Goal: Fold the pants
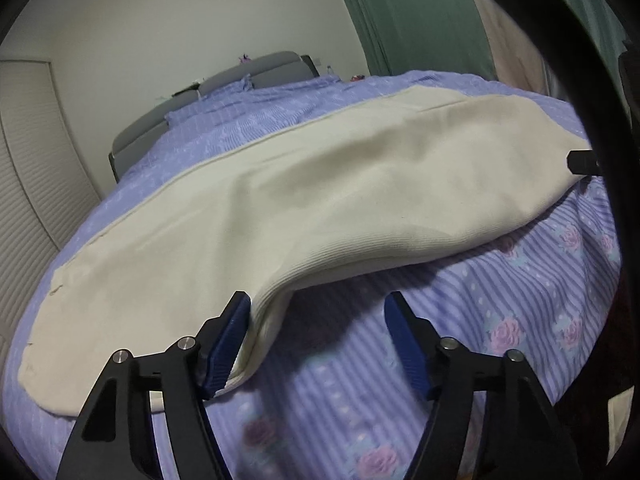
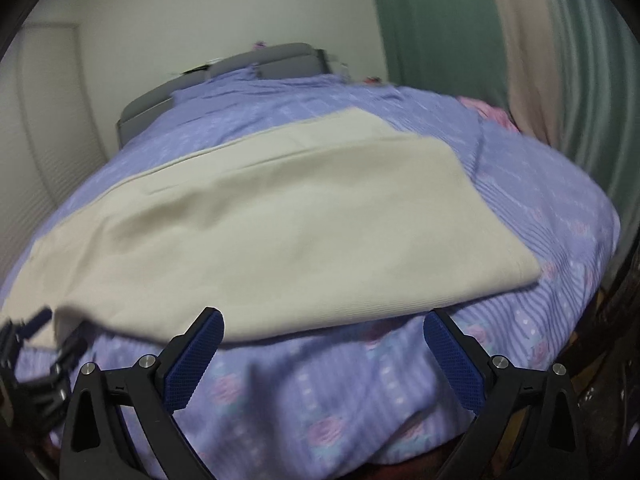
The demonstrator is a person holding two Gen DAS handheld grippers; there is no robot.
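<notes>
Left gripper point(image 1: 316, 316): jaws wide apart, clamped on nothing; the left pad point(image 1: 228, 344) touches the near edge of the pants, which curls up against it.
Right gripper point(image 2: 322, 336): jaws wide apart, holding nothing; the pants' near edge lies just ahead of the tips, and whether it touches the left pad point(image 2: 196, 356) cannot be told.
Pants point(image 1: 280, 208): cream, spread lengthwise ahead of both pairs of jaws, lying on the bedspread; the picture from the right wrist is blurred.
Bedspread point(image 1: 500, 300): lilac stripes with roses, under and between the jaws.
Headboard point(image 1: 248, 76): grey, far beyond the pants.
Curtain point(image 2: 432, 28): green, ahead to the right.
Wall point(image 1: 200, 20): pale, behind the headboard.
</notes>
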